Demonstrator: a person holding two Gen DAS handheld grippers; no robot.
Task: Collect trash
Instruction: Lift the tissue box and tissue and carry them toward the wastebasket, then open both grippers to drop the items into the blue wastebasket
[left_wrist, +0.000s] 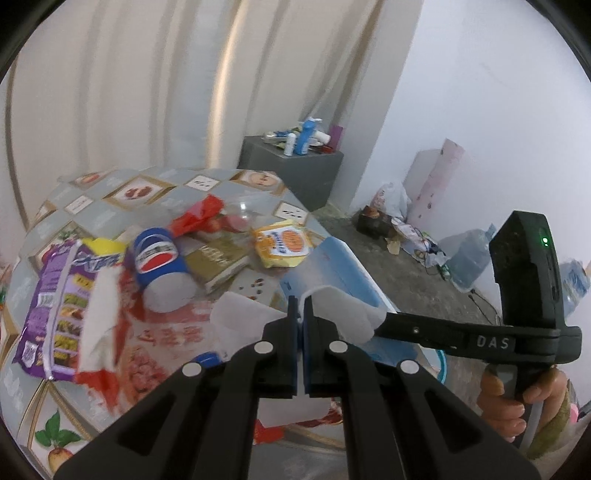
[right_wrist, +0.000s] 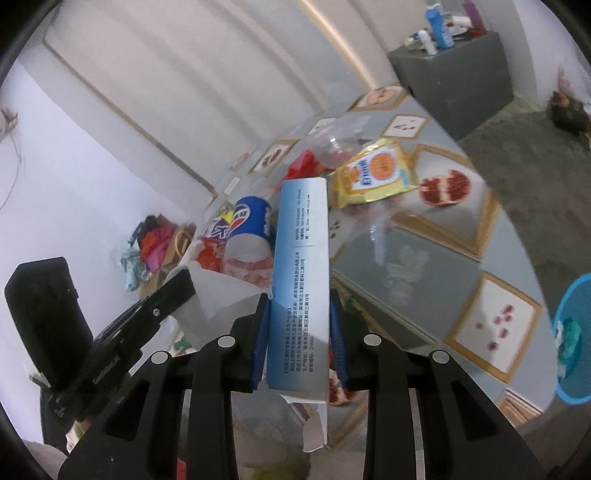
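Note:
My left gripper (left_wrist: 302, 306) is shut on a white paper cup (left_wrist: 343, 314), held above the round table. My right gripper (right_wrist: 301, 321) is shut on a blue and white carton box (right_wrist: 303, 266); the box also shows in the left wrist view (left_wrist: 332, 266). On the table lie a Pepsi cup (left_wrist: 162, 262) on its side, a purple snack bag (left_wrist: 59, 295), a yellow snack packet (left_wrist: 284, 243), a red wrapper (left_wrist: 199, 216) and a clear plastic cup (right_wrist: 336, 142). The right gripper's body shows in the left wrist view (left_wrist: 528, 295).
The table (left_wrist: 110, 206) has a patterned grey cloth. A blue bin (right_wrist: 576, 332) stands at the table's right side. A grey cabinet (left_wrist: 291, 166) with bottles stands behind. Bags and a water jug (left_wrist: 469, 258) lie on the floor by the wall.

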